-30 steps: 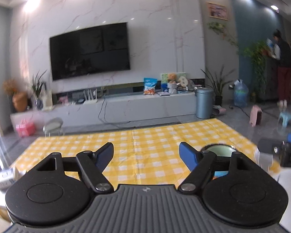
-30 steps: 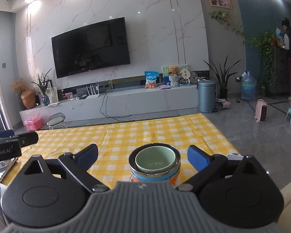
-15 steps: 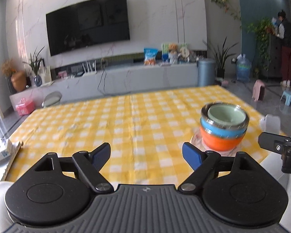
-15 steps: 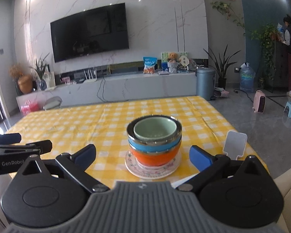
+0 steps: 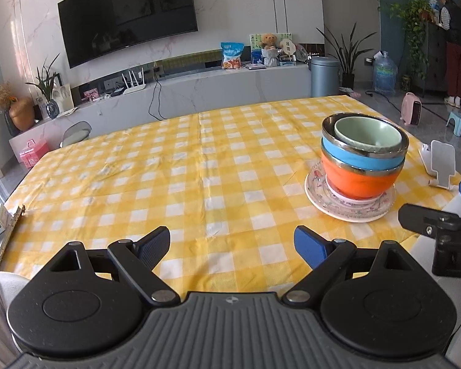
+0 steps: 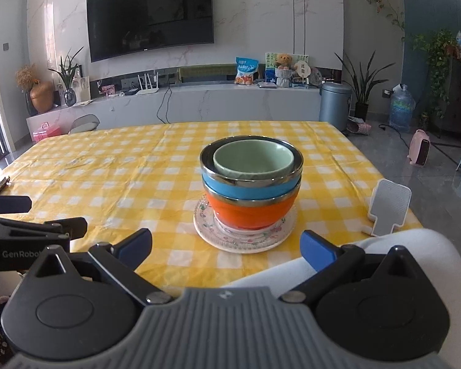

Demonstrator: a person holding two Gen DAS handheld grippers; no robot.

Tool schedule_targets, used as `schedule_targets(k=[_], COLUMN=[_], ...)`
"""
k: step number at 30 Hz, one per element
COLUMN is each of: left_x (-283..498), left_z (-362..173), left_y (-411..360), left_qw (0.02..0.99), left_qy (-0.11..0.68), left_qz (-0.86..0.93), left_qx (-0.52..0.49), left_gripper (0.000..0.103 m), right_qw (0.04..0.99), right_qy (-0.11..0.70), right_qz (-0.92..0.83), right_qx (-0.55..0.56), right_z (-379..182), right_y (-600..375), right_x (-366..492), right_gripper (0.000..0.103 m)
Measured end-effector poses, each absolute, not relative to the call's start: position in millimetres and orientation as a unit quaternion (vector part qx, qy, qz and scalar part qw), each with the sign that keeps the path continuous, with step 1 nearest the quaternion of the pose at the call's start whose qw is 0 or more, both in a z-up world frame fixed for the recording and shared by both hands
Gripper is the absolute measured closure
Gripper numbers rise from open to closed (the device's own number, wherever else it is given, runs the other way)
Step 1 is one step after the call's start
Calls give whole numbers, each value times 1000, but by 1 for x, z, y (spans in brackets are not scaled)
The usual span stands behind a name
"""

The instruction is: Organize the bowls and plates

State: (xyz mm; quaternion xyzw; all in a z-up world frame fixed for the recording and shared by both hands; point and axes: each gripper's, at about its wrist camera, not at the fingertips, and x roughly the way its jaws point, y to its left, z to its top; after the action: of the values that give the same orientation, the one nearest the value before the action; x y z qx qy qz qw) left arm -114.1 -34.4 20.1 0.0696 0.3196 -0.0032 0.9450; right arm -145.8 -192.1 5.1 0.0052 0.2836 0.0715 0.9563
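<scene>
While the left gripper (image 5: 232,244) has its jaws opening over bare yellow checked cloth (image 5: 175,178) with nothing between them, the right gripper (image 6: 226,246) stands spread wide and empty, facing the bowl stack (image 6: 251,181) — green in blue in orange — on a flowered plate (image 6: 246,240). A white stand (image 6: 389,207) sits near, right of the plate; nothing blocks the way.

Left gripper (image 5: 232,241): jaws opening, spread wide, nothing between them; tilted downward.
Right gripper (image 6: 226,247): jaws wide apart, nothing held; tilted downward.
Relation: the two sit side by side, apart, each visible at the other's view edge.
</scene>
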Motion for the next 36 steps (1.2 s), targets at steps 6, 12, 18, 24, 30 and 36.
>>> schedule_targets(k=[6,12,18,24,30,36], left_x=[-115,-116,-116,-117,-117,-117], left_z=[22,26,27,28,29,29], left_y=[-34,-33,-33,-30,-29,-28], left_qw=[945,947,947,947,948,948], left_qy=[320,313,313,312,311,310], left_qz=[2,7,9,14,15,16], left_qx=[70,73,75,72,71,70], left_gripper=[0,0,0,0,0,0], right_qw=[958,958,959,959,959,959], right_qy=[278,276,275,274,273,273], right_qz=[72,74,74,74,75,75], right_qx=[5,10,10,5,4,4], right_z=[4,5,4,4,4,3], right_y=[-190,-192,-192,-190,-189,-189], right_x=[-146,-147,-147,-147,-147,-148], right_gripper=[3,3,3,3,3,3])
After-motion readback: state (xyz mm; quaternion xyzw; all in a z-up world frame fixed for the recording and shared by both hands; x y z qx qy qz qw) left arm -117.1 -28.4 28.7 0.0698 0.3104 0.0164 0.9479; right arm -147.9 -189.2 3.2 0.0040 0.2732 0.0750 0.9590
